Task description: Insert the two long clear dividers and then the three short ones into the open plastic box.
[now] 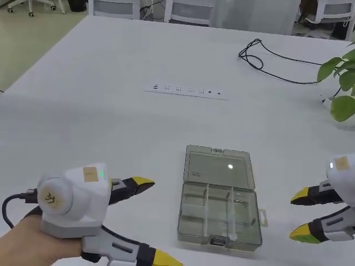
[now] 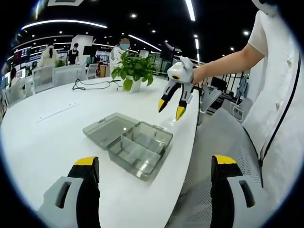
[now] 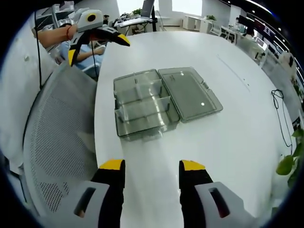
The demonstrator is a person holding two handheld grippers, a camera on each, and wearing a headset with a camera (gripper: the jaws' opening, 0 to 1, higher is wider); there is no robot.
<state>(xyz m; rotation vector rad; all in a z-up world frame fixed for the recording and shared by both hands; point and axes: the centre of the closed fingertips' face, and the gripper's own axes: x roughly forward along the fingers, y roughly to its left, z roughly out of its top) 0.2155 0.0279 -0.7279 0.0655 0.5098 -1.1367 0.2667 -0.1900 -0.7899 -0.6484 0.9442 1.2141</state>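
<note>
Left tool (image 1: pixel 159 220) and right tool (image 1: pixel 297 216) both apart, empty, flanking box (image 1: pixel 219 169); dividers (image 1: pixel 206 213) likely light, stiff, slick: pinch top edge.

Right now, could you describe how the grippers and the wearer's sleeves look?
The left gripper and right gripper have white bodies, black jaws and yellow tips. A black cable leaves the left one. The sleeve is white and short.
</note>
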